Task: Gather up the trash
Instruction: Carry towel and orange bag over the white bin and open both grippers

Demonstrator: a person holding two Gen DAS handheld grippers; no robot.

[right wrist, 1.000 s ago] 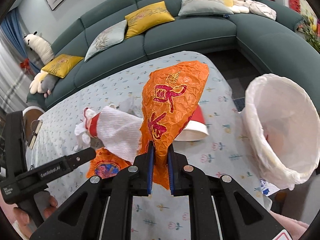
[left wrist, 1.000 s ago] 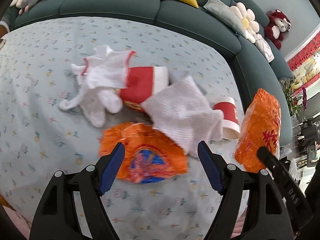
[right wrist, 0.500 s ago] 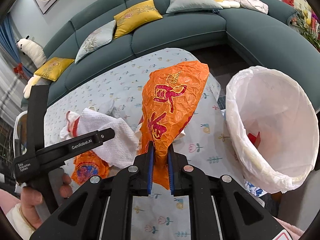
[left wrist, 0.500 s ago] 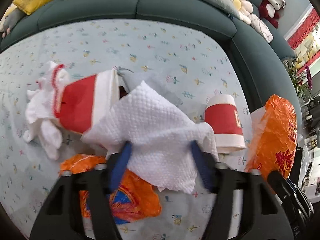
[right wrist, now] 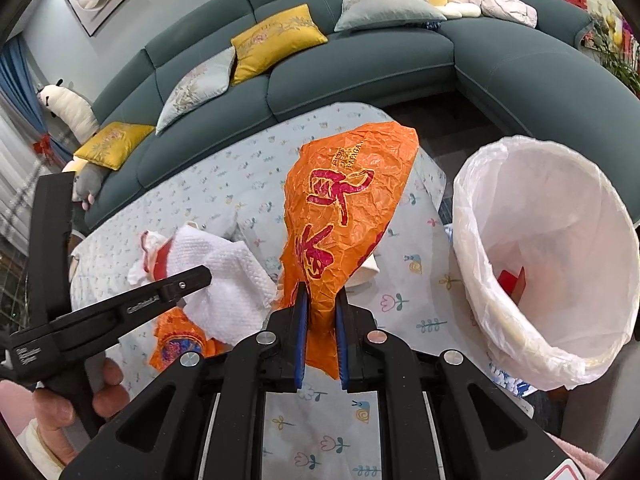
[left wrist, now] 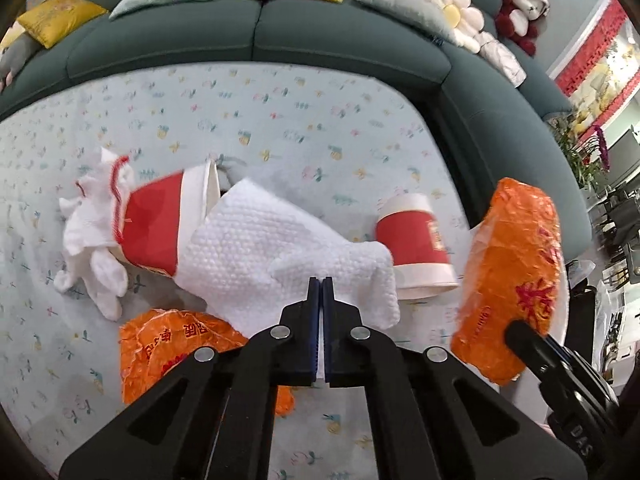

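The left hand-held gripper (left wrist: 320,288) has just been closing and now pinches the white paper towel (left wrist: 256,252) on the table (left wrist: 280,120). The right hand-held gripper (right wrist: 320,304) clamps an orange wrapper (right wrist: 344,208) beside the lined bin (right wrist: 540,248), which already holds something red. Two red cups (left wrist: 416,240), another wrapper (left wrist: 168,344) and a glove (left wrist: 92,240), all near the towel, remain.

lined bin (right wrist: 500,208) mouth unobstructed, cups (left wrist: 416,240) crowd tablecloth (left wrist: 280,108)

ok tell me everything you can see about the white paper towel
The white paper towel is a crumpled, dimple-embossed sheet, soft-looking. It lies on the flowered tablecloth, draped against the mouth of a tipped red paper cup and over an orange wrapper. The left tongs are shut on its near edge.
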